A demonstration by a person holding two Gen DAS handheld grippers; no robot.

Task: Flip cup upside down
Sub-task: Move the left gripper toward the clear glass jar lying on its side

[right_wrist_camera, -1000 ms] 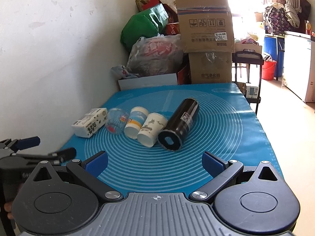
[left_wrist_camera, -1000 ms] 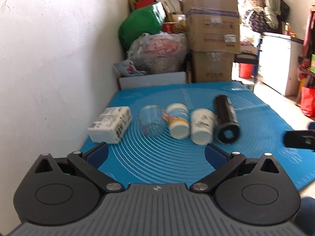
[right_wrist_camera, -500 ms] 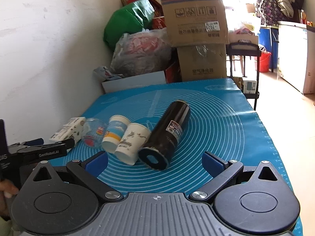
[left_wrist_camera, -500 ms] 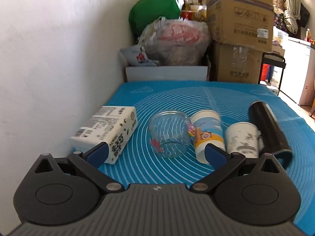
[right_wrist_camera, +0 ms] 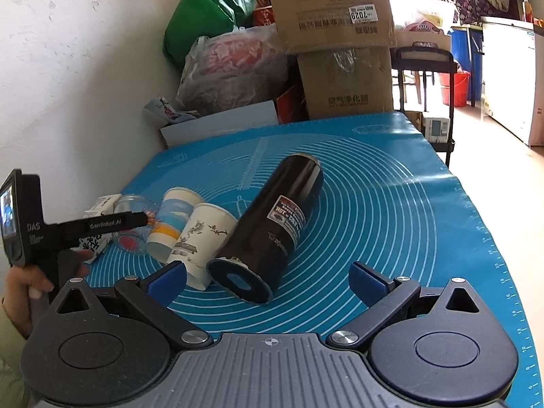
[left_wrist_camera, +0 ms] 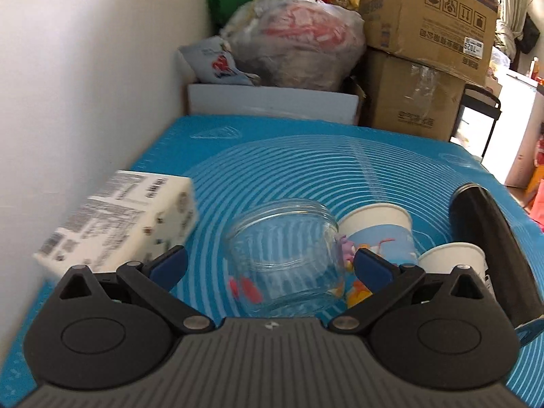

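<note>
A clear glass cup (left_wrist_camera: 284, 255) with red marks lies on its side on the blue mat (left_wrist_camera: 306, 166). My left gripper (left_wrist_camera: 270, 267) is open, its jaws on either side of the glass, not touching it that I can see. Next to the glass lie a blue-and-white paper cup (left_wrist_camera: 380, 234), a white paper cup (left_wrist_camera: 455, 261) and a black tumbler (left_wrist_camera: 493, 238). My right gripper (right_wrist_camera: 268, 277) is open and empty, just in front of the black tumbler (right_wrist_camera: 278, 227). The left gripper also shows in the right wrist view (right_wrist_camera: 112, 222), over the glass (right_wrist_camera: 131, 224).
A white carton (left_wrist_camera: 119, 221) lies left of the glass, near the wall (left_wrist_camera: 85, 68). Cardboard boxes (left_wrist_camera: 425, 34), plastic bags (left_wrist_camera: 299, 44) and a white box (left_wrist_camera: 272, 102) stand behind the mat's far edge. The floor drops off at the right of the mat (right_wrist_camera: 442, 221).
My left gripper has moved forward and left until the glass cup sits between its jaws. My right gripper has come closer to the black tumbler. The objects have not moved.
</note>
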